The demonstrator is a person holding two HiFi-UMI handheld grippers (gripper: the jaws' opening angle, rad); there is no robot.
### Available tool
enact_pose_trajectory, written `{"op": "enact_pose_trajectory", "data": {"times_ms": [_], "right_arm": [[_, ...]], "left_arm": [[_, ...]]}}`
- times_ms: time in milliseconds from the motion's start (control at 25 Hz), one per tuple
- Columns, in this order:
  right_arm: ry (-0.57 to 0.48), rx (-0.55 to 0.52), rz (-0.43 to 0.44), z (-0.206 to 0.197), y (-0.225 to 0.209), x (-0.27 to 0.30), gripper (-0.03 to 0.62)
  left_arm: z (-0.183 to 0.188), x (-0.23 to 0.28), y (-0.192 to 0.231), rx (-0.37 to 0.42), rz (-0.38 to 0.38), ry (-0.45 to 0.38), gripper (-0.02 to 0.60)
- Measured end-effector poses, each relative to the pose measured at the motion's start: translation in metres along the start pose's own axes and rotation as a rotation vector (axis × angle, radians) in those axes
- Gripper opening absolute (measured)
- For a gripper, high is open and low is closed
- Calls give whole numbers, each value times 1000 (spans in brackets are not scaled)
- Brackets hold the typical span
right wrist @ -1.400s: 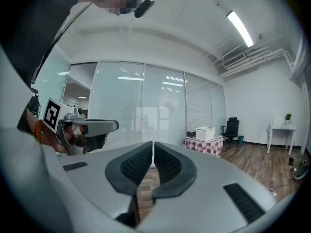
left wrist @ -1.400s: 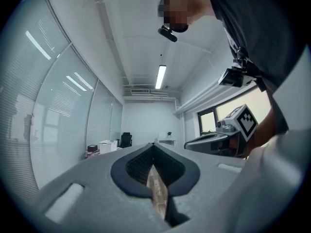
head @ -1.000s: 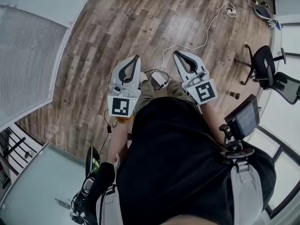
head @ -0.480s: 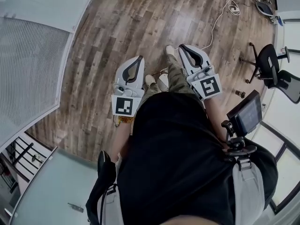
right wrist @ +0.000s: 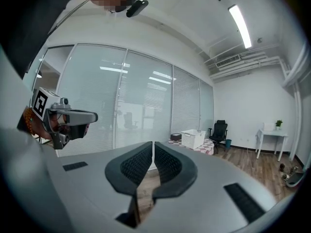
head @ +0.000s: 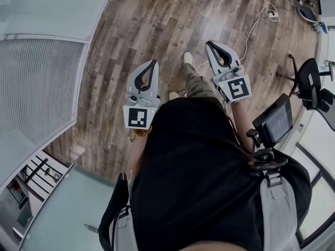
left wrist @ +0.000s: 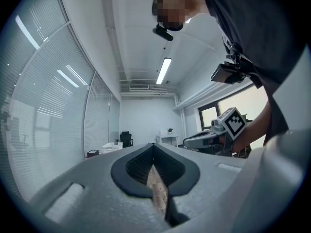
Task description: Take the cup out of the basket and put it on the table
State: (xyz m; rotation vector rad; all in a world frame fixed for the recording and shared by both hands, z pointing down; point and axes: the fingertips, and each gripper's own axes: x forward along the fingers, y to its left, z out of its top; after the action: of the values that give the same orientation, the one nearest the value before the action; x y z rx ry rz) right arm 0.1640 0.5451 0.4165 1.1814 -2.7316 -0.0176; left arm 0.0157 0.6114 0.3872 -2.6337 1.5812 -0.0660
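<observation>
Step in hand, as judged: approach, with no grasp begun. The left gripper (head: 153, 63) and right gripper (head: 210, 43) are held ahead of the person, each with its jaws closed together on nothing. The basket (right wrist: 193, 140) stands well apart, across the room. The cup is not visible, presumably inside it, so its long axis and heading cannot be told. The next move calls for reaching the basket, then opening one gripper.

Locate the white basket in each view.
Head view: not in it.
Left gripper view: white basket, small, left of centre at the far end of the room, just left of the black chair.
Right gripper view: white basket, right of centre, again left of the black chair.
Shared landmark: that black chair.
</observation>
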Motion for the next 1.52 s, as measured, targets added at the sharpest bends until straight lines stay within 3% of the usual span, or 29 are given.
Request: {"op": "enact_pose_trajectory", "data": {"times_ms": [160, 400, 600, 840, 1120, 1520], "right_arm": [[-14, 17, -2, 6, -59, 37, 15], [-9, 41, -25, 2, -153, 82, 15], [-1, 44, -7, -8, -195, 123, 15], [9, 34, 19, -5, -203, 178, 15], [49, 27, -17, -4, -208, 287, 15], [54, 5, -27, 61, -217, 395, 16]], "left_arm": [[-6, 61, 21, 35, -2, 52, 5], [0, 159, 49, 21, 15, 46, 5], [-3, 214, 74, 50, 31, 29, 5], [-7, 251, 112, 28, 32, 21, 5], [-48, 317, 209, -27, -47, 9, 5], [-7, 394, 298, 7, -217, -80, 5]]}}
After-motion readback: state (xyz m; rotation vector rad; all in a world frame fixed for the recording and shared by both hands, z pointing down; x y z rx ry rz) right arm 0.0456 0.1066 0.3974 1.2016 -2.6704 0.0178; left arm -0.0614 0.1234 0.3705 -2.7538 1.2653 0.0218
